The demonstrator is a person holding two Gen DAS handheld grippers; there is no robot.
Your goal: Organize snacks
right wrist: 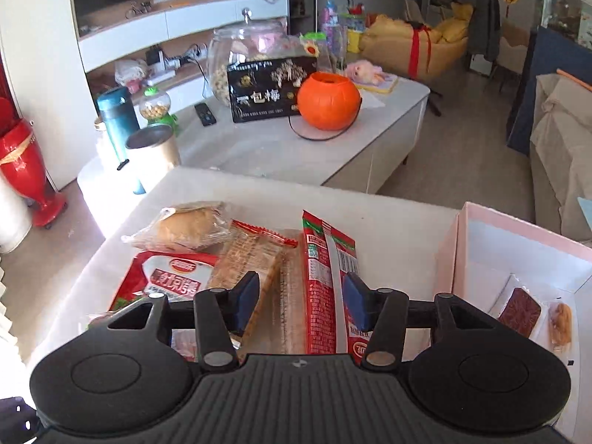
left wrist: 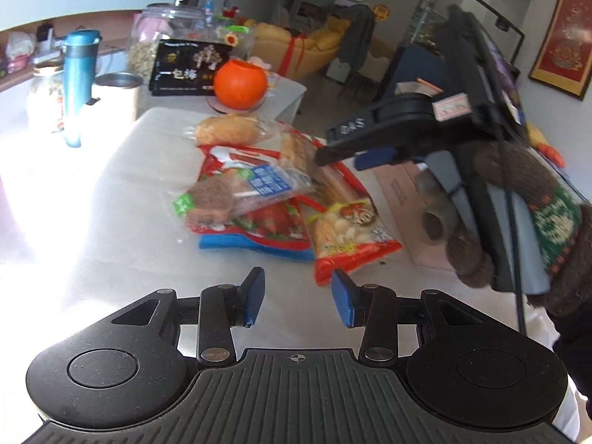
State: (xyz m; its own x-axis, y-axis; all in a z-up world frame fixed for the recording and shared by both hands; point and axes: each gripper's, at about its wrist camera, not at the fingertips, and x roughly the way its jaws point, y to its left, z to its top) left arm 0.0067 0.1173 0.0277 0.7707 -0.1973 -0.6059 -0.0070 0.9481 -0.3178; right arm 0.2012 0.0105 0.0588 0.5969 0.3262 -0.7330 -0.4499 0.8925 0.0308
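A pile of snack packets lies on the white table [left wrist: 111, 236]: a bread roll [left wrist: 227, 129], a brown cake packet [left wrist: 211, 203], a red bag [left wrist: 273, 227] and a red-and-yellow bag [left wrist: 347, 233]. My left gripper [left wrist: 298, 301] is open and empty, just short of the pile. My right gripper [right wrist: 301, 305] is open above the pile, its jaws either side of a long clear cracker packet [right wrist: 248, 270] and a red packet [right wrist: 325, 285], gripping nothing. It also shows in the left wrist view [left wrist: 347, 151]. A pink box [right wrist: 518, 255] at the right holds two small snacks [right wrist: 520, 310].
A low white table [right wrist: 388, 125] behind carries an orange pumpkin bucket [right wrist: 327, 101], a black box [right wrist: 266, 90], a glass jar [right wrist: 236, 59], a teal flask [right wrist: 118, 125] and a metal cup [right wrist: 153, 155]. A sofa [right wrist: 562, 155] stands at the right. A red vase [right wrist: 26, 170] stands on the floor at the left.
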